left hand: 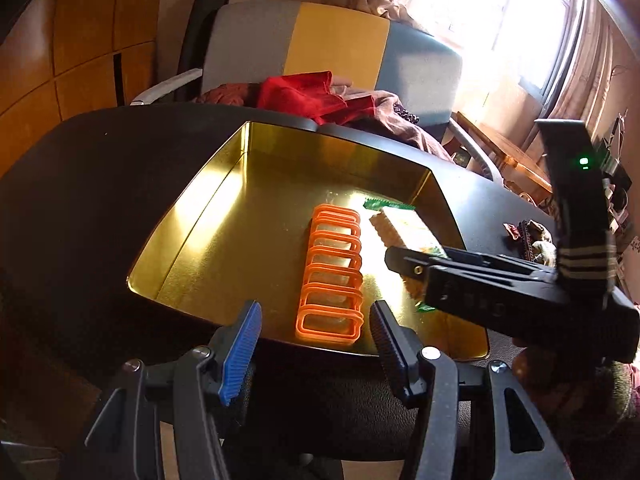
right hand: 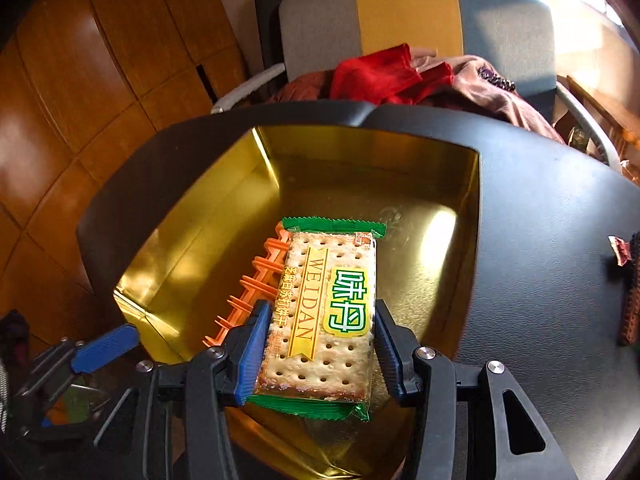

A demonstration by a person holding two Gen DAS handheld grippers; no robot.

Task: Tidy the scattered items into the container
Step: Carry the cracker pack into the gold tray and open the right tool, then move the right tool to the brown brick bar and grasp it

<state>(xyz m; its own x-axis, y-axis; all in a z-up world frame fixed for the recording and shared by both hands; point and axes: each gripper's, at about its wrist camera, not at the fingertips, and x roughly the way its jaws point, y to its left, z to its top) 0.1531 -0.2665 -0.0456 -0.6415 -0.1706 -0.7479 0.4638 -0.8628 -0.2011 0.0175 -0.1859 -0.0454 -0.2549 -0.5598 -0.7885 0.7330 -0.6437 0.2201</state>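
Observation:
A gold metal tin [left hand: 208,208] stands open on the black table [left hand: 100,168]. An orange ribbed rack [left hand: 330,276] lies inside it. My right gripper [right hand: 320,320] is shut on a green-edged cracker packet [right hand: 332,304] and holds it over the tin's [right hand: 192,248] floor, just right of the rack [right hand: 256,280]. In the left wrist view that right gripper [left hand: 400,260] reaches in from the right with the packet [left hand: 404,228]. At the tin's near rim my left gripper [left hand: 314,326] is open with nothing held; its blue pad [right hand: 106,348] also shows at the lower left of the right wrist view.
A small red wrapper [right hand: 619,250] and a dark studded strip [right hand: 632,304] lie on the table to the right of the tin. Behind the table stands a grey, yellow and blue chair [left hand: 336,44] piled with red and brown clothes [left hand: 308,96]. Wooden cabinets fill the left.

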